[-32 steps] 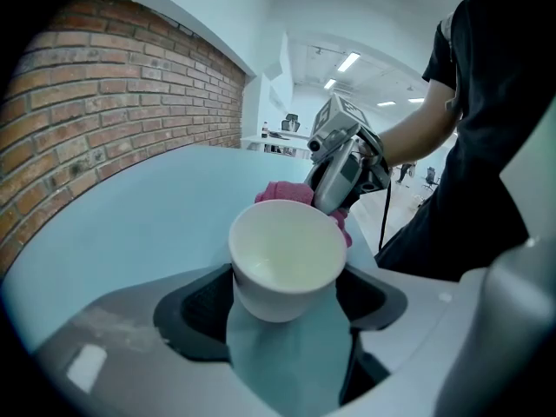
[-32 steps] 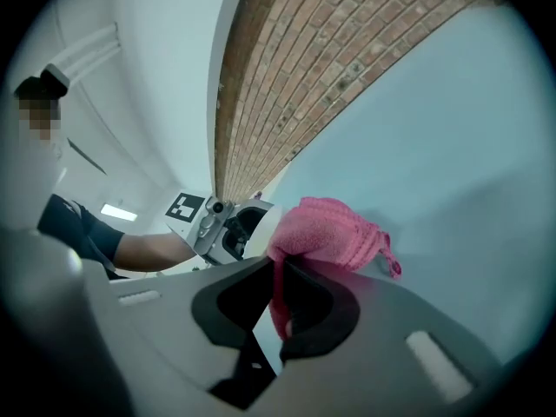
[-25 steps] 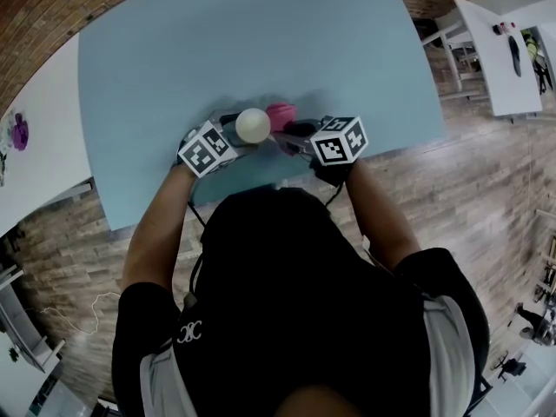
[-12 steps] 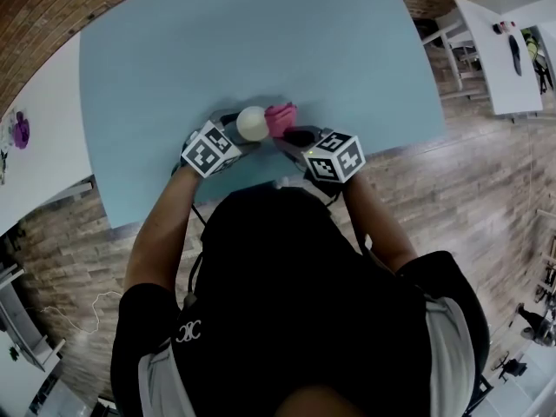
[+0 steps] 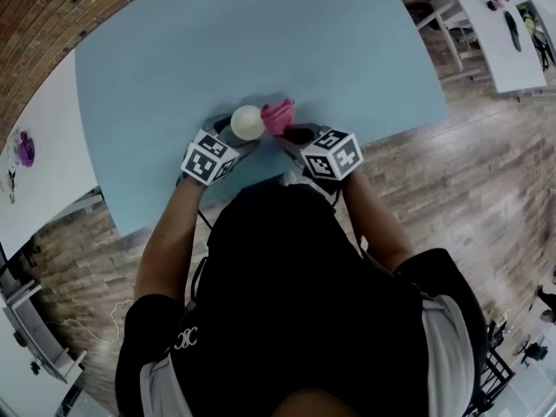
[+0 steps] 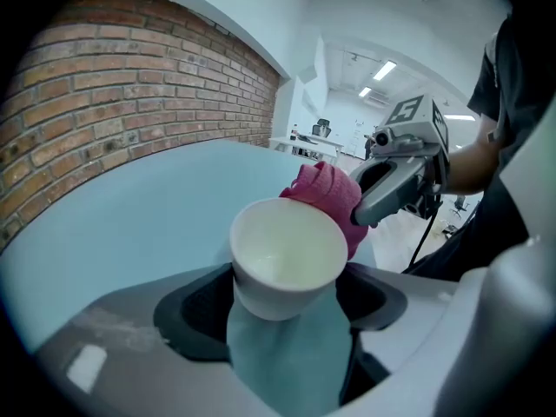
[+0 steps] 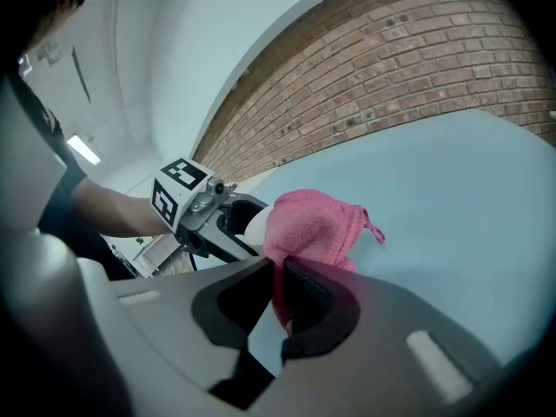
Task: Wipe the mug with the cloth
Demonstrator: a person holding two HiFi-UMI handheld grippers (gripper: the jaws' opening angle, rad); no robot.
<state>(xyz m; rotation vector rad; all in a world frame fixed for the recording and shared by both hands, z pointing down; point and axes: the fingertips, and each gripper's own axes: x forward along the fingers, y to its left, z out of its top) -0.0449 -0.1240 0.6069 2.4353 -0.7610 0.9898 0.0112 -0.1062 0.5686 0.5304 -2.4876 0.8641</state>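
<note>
Left gripper view, nearest first: left gripper (image 6: 287, 307) has its jaws closed on the low body of the mug (image 6: 287, 254), dark pads on either side near the base. The mug is white, glazed, round and tapering downward, and it looks empty. It is tipped so the mouth faces back at the camera. No handle shows.

Judgement: the mug is hard, smooth ceramic. It is likely slick under the pads and would chip if dropped, with moderate weight. The low body grip suits it because the rim and upper wall stay free for wiping. Squeeze firmly and don't twist.

Just behind the rim is the cloth (image 6: 328, 196), a pink, fuzzy, terry-like wad pressed against the mug's far upper wall. It appears to be touching.

Right gripper view: right gripper (image 7: 280, 289) has its ribbed jaws nearly together, pinching a fold of the cloth, and the rest bunches out past the tips with a small loop tag at the side. Judgement: the cloth is soft, light and limp. It will deform and can slip out of a thin pinch, so hold a thick fold and keep the wad short.

Head view: both grippers meet over the bench (image 5: 261, 42) close to its near edge. The bench is pale blue, matte and flat. I cannot tell whether the mug is clear of the surface.

Beyond are a brick wall, a wood-pattern floor and white tables at the sides.
</note>
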